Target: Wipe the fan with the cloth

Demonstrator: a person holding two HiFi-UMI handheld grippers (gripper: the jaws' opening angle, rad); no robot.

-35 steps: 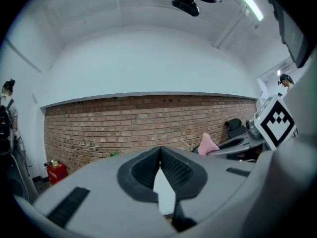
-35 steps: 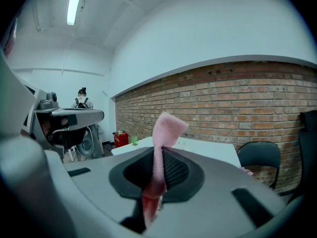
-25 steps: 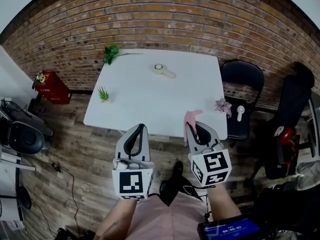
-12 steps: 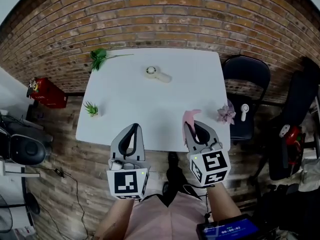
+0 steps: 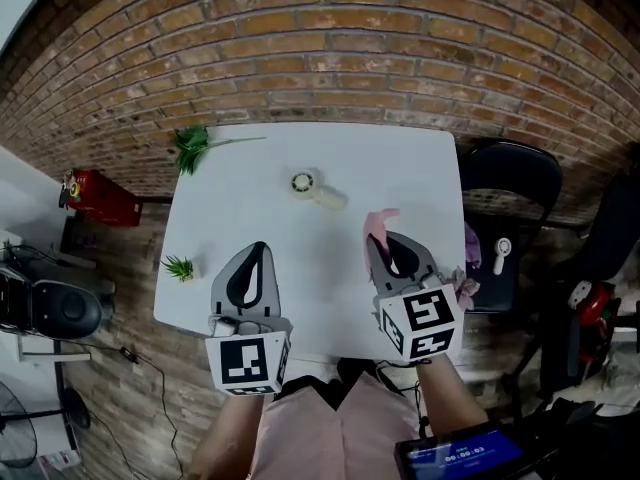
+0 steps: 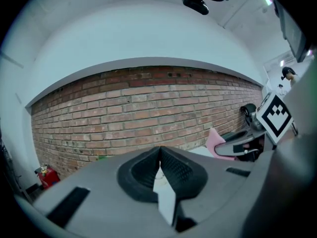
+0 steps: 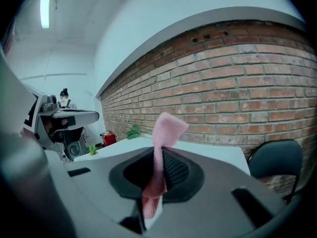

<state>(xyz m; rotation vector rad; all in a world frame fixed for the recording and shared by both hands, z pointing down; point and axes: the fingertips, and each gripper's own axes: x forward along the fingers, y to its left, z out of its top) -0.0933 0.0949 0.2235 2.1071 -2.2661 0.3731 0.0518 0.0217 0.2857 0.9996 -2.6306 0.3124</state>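
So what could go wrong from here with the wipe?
The handheld fan lies loose on the white table, and the left gripper is shut and empty, so the fan may slide when wiped. The right gripper pinches the pink cloth with only a small flap showing beyond its jaws; contact may be poor.

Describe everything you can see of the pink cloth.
The pink cloth is a small, soft-looking strip of plain pink fabric. It is pinched between the closed jaws of the right gripper and runs through them. Its upper end stands above the jaw tips and flops to one side, and its lower end hangs crumpled behind them. In the head view it shows over the right part of the white table, apart from the fan. Nothing but the jaws appears to touch it.
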